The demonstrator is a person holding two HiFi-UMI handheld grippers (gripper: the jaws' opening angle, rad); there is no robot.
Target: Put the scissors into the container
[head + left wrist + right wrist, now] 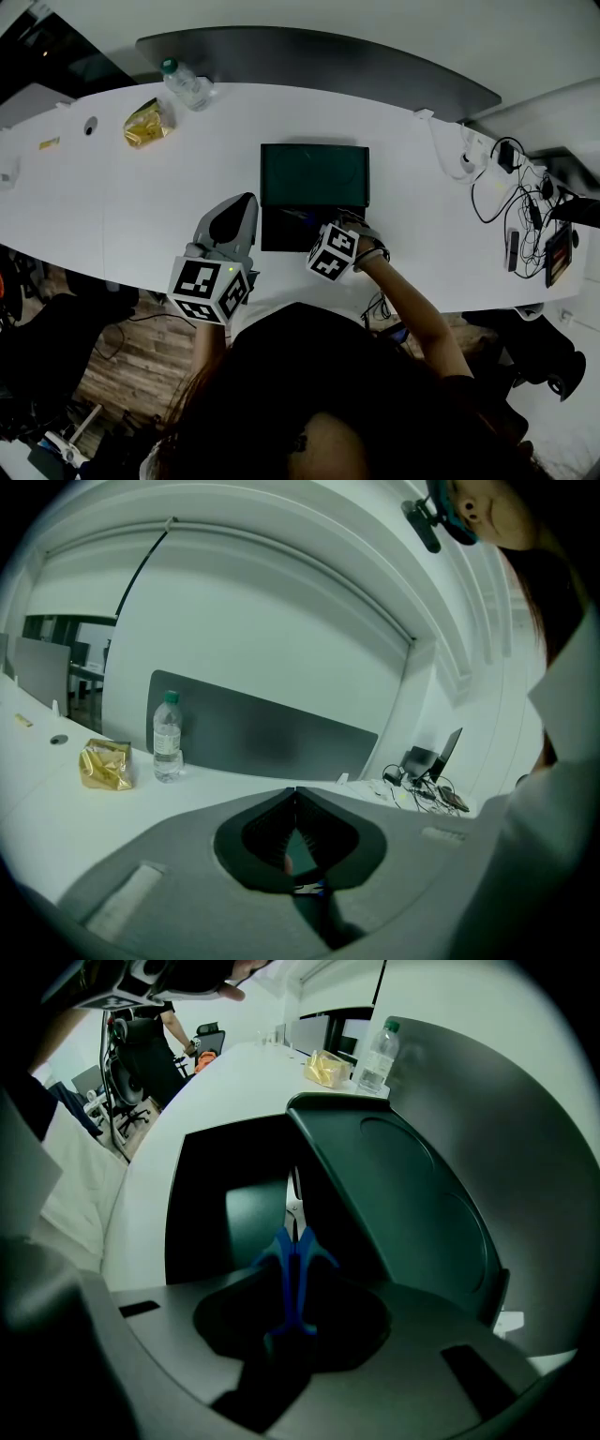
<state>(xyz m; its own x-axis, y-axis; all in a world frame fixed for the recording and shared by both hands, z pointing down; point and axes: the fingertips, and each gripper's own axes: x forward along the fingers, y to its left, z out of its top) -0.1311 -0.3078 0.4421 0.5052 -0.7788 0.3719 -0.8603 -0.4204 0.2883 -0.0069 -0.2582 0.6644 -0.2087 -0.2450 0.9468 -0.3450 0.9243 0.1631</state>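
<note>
Head view: a white, smooth, curved bench [122, 206] carries a dark rectangular container [281, 234], its flat green lid [314, 175] swung open on the far side. The left gripper [242, 204], grey and rounded with a marker cube at its back, rests just left of the container. The right gripper [345, 225] reaches over the container's near right corner. The scissors cannot be made out from here. Toward the far left stand a clear plastic water bottle [187, 86] and a crinkled yellow snack bag [148, 122]. A tangle of black cables [511, 192] lies at the far right.

Left gripper view: the left gripper [295, 794] has its fingers together, tips meeting, with nothing between them. Beyond it on the bench [56, 808] are the water bottle [167, 738], green-capped, and the snack bag [105, 764] beside it. A matte grey panel [272, 733] stands behind them.

Right gripper view: the right gripper [292, 1246] has its fingers clamped on the blue plastic handles of the scissors [289, 1288]. The thin metal blades point away into the open container [202, 1194]. Its interior is dark and hard to read; only the blades show inside. The lid [403, 1194] stands tilted at the right, smooth, with a shallow round moulding. The water bottle [377, 1058] and the snack bag [326, 1068] sit farther along the bench [225, 1082].
</note>
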